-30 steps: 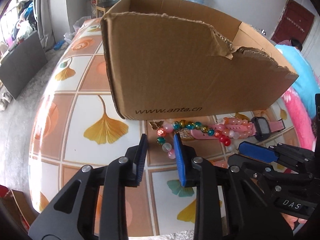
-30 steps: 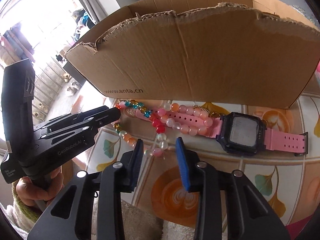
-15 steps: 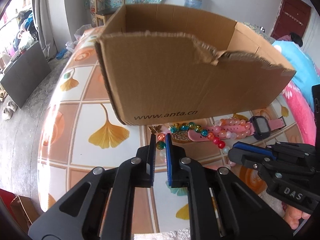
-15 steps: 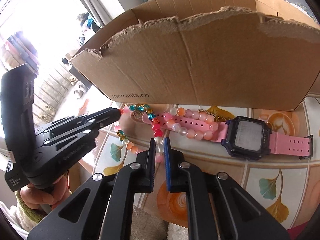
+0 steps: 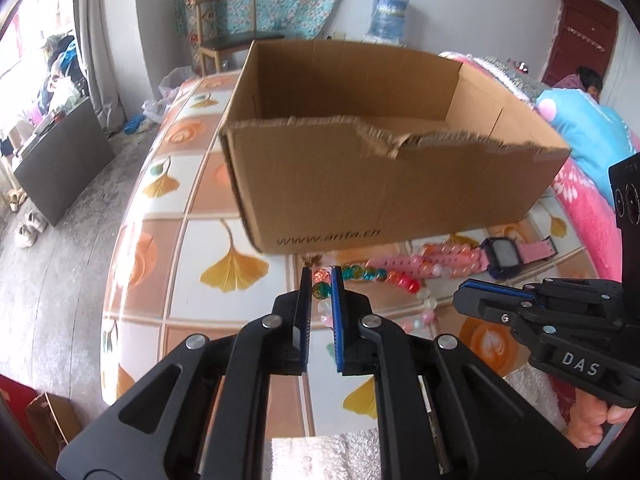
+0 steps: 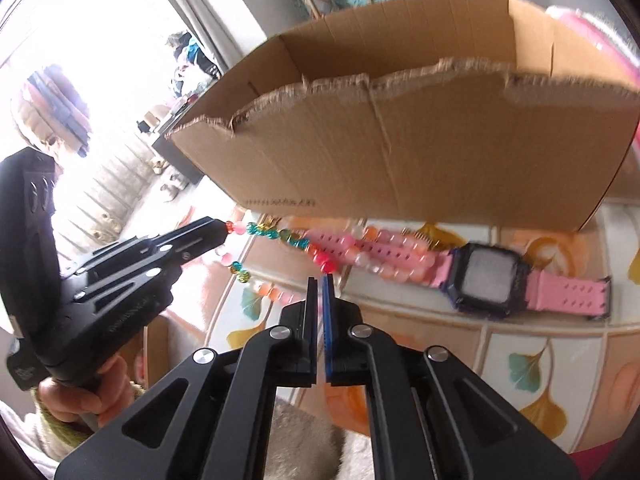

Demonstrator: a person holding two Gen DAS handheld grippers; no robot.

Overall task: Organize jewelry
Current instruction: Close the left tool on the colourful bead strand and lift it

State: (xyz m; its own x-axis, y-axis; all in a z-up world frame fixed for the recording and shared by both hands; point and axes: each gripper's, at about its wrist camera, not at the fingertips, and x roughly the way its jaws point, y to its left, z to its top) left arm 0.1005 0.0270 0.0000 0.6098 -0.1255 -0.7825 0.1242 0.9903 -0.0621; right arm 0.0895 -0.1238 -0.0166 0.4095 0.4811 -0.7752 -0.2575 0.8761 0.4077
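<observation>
Between the jaws of the left gripper [image 5: 321, 280] sits part of a bead necklace [image 5: 362, 273]. The jaws are squeezed tight on a few round beads, orange, green and pale pink. From there the string runs off to the right, past red and teal beads, and lies across the table [image 5: 160, 248].

The right gripper [image 6: 320, 280] is pinched almost closed too, its jaws having just come together. A bit of the same bead string goes in at its tips, so it looks like it is gripping the necklace there, but the spot is blurry. The left gripper also shows in the right wrist view, off to the left of these jaws, with beads at its tip.

Beyond the right jaws and a little to the right lies a pink watch [image 6: 486, 278] with a dark face, flat on the table. The beads cross over its strap.

Straight ahead of both grippers stands a big cardboard box [image 5: 380, 184] with a torn top edge. It is open on top.
</observation>
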